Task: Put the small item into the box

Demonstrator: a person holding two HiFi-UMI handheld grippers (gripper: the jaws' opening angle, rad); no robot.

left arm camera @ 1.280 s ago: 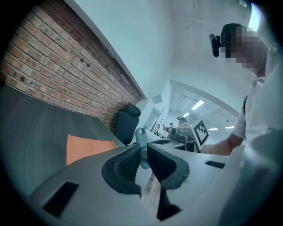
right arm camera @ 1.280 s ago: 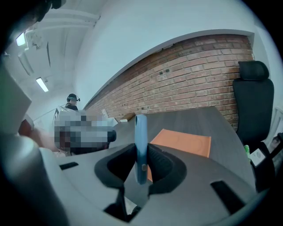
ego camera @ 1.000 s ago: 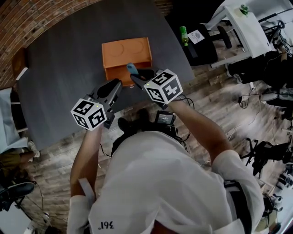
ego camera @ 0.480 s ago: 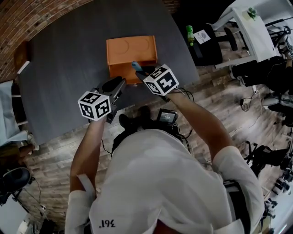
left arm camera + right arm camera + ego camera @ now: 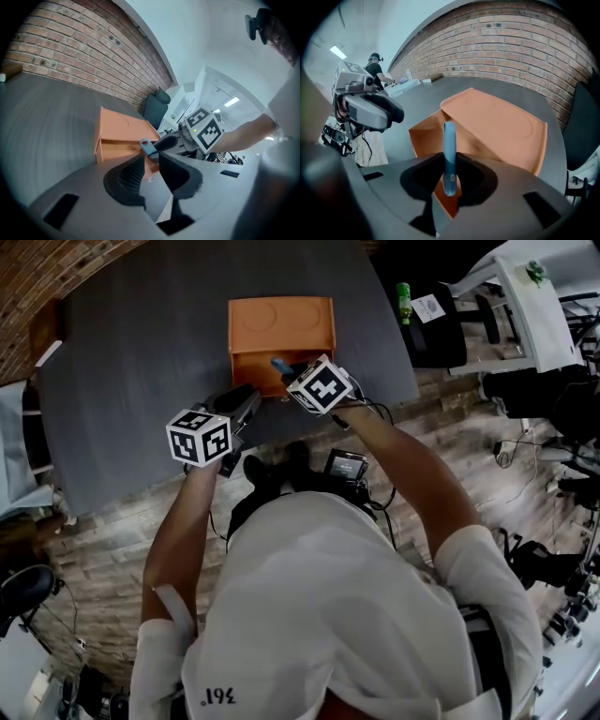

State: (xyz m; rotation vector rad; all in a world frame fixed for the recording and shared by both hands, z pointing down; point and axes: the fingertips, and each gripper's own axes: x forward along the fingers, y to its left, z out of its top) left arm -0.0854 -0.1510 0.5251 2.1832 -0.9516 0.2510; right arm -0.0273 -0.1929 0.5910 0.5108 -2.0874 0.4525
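Note:
An orange box [image 5: 281,324] stands on the dark grey table [image 5: 131,352], its lid raised at the near side so the front gapes. My right gripper [image 5: 289,371] is shut on a small flat blue item [image 5: 279,364] and holds it on edge right at that opening. In the right gripper view the blue item [image 5: 449,136] stands upright between the pads of the right gripper [image 5: 449,161], before the orange box [image 5: 497,126]. My left gripper [image 5: 246,401] hovers left of it, near the box's front. The left gripper [image 5: 151,159] shows a narrow gap, with nothing between its fingers.
The table's near edge [image 5: 309,423] runs just under both grippers, with wood floor and cables below it. A black chair [image 5: 436,329] with a green bottle [image 5: 403,292] stands to the right, and beyond it a white table [image 5: 525,296]. A brick wall [image 5: 511,42] lies behind.
Both grippers have moved forward toward the orange box. The blue item, still gripped on the right, has come up to the box's front opening.

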